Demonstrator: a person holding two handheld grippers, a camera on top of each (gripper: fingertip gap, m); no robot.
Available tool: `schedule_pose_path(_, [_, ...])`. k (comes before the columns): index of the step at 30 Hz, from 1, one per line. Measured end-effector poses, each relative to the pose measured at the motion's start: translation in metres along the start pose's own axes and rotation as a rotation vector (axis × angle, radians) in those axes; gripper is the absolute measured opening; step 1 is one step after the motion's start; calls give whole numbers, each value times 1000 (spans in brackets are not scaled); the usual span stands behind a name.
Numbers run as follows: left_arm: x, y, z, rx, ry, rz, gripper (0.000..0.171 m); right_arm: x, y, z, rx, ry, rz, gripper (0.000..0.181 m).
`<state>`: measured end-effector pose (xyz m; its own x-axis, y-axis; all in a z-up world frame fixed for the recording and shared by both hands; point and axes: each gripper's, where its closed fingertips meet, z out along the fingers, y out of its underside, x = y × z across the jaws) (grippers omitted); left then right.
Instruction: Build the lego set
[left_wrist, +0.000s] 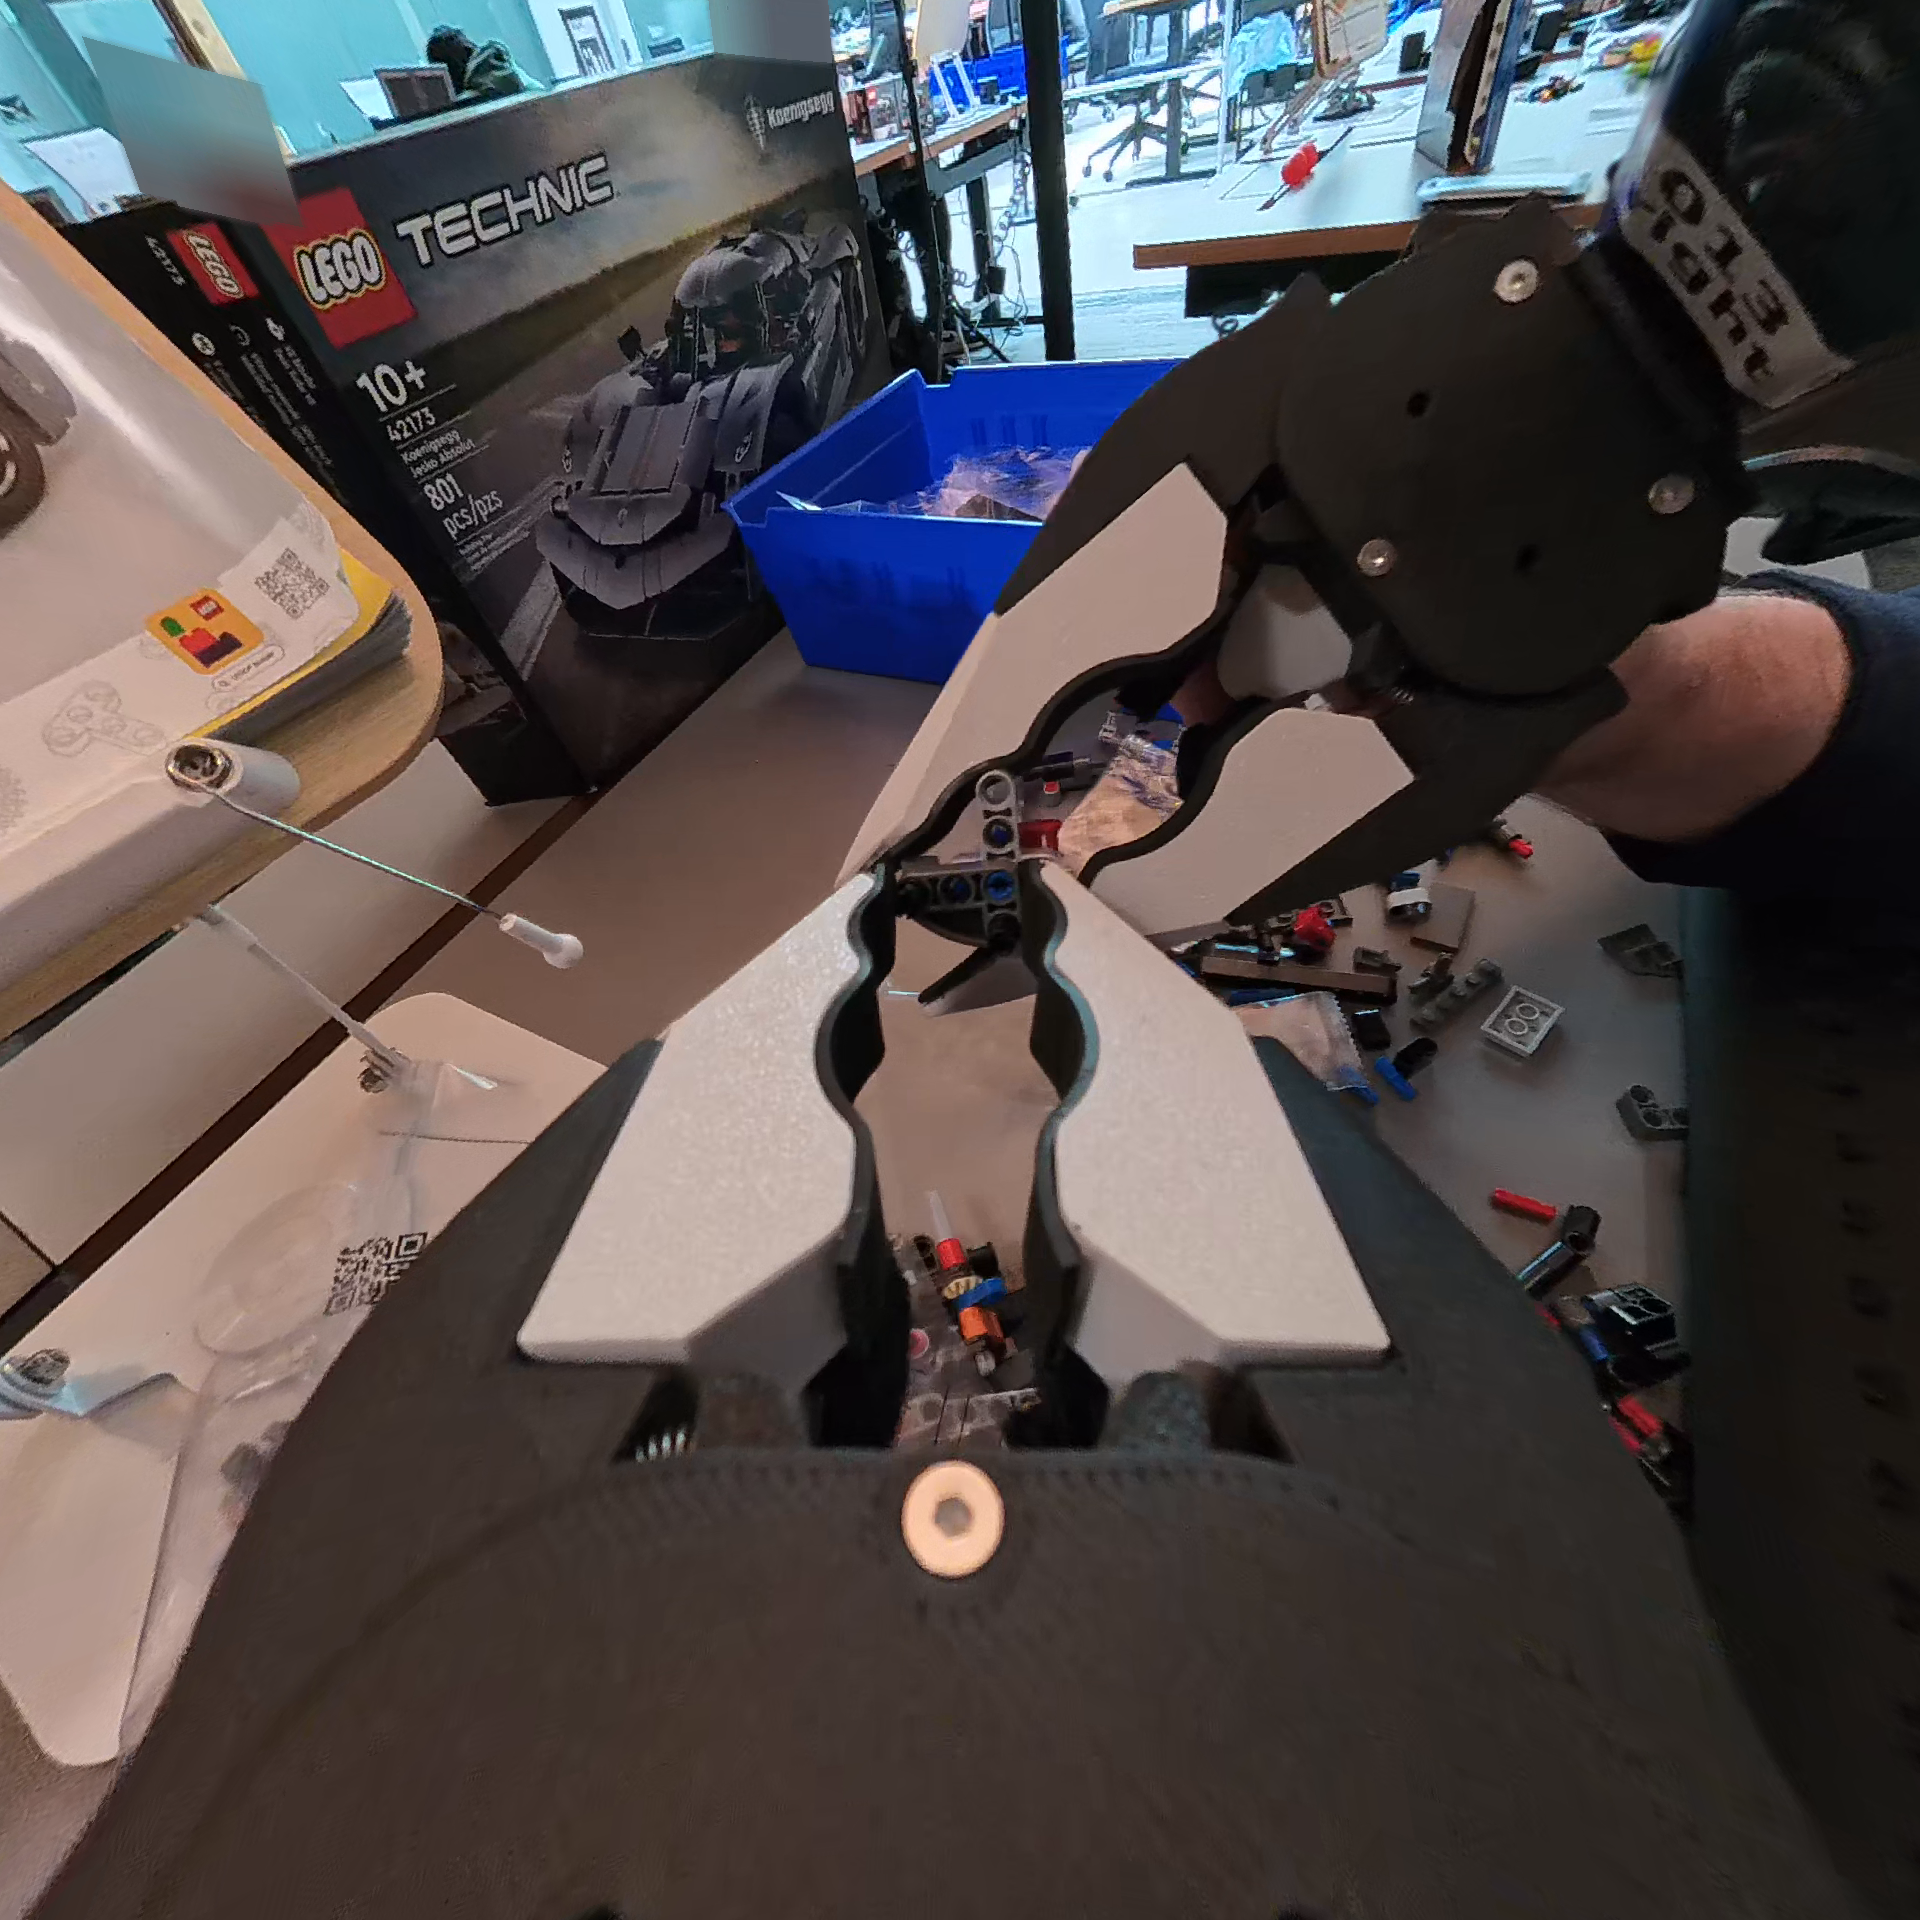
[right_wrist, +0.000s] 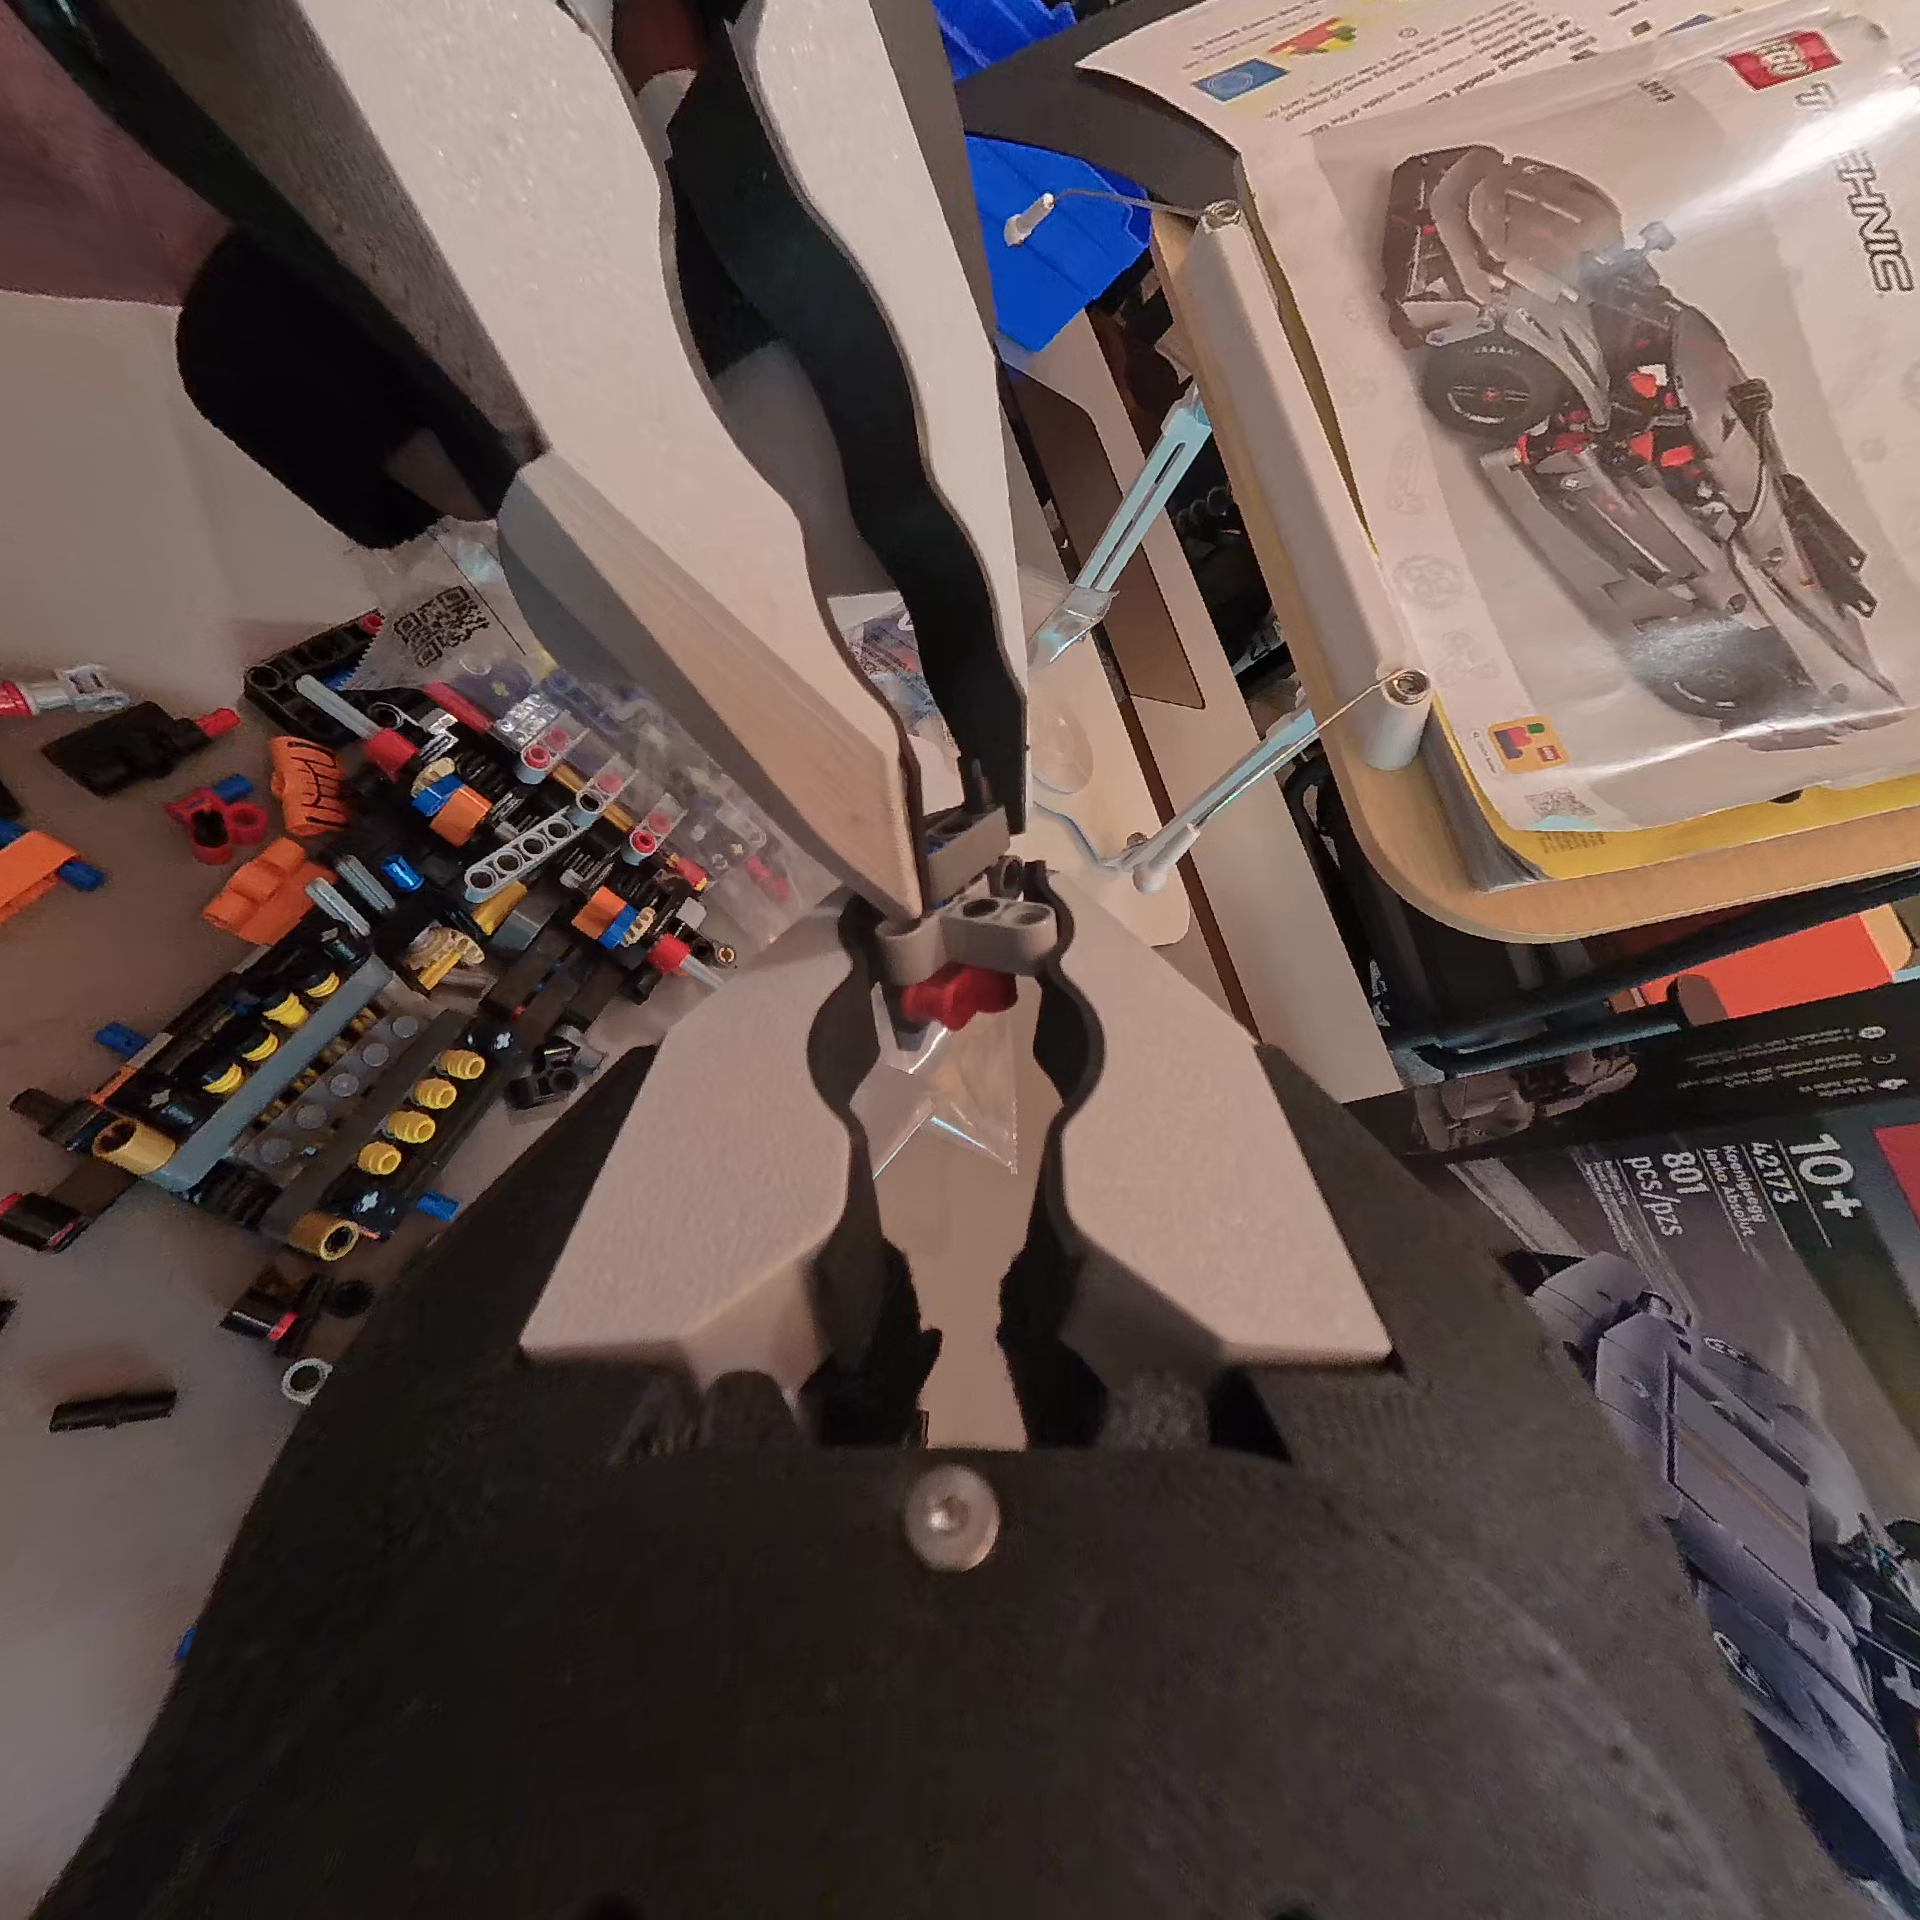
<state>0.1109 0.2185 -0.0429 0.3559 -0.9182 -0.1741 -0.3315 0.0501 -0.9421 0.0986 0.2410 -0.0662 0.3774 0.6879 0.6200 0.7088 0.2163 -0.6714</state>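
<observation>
So both grippers meet tip to tip above the table | left gripper (left_wrist: 961, 904) pinching dark beam assembly (left_wrist: 966, 894) | right gripper (right_wrist: 961, 935) clamped on grey liftarm (right_wrist: 992, 920) with red pin (right_wrist: 951, 992) | liftarm's long axis crosses the beam, looks mid-join

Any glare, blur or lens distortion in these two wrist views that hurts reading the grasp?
Left wrist view: fisheye bends the box and table edges; the left gripper and small assembly are sharp. Right wrist view: glare streaks the plastic over the instruction booklet, edges are soft, but the right gripper stays readable.
</observation>
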Motion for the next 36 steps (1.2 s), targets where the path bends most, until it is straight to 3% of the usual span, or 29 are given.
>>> schedule_pose_path(13, [3,-3,-4,18,72,-94,21,-2,-3,-3,17,-20,-13,23])
schedule_pose_path(19, [6,0,-7,48,230,-217,21,-7,-6,-6,6,-35,-37,23])
schedule_pose_path(27, [10,-3,-11,19,174,-110,20,-12,-9,-8,49,-100,13,23])
schedule_pose_path(32, [11,0,-11,30,257,-182,20,-15,-7,-8,39,-111,-7,23])
schedule_pose_path(36, [12,-1,-11,24,235,-154,20,-14,-8,-10,47,-116,-8,23])
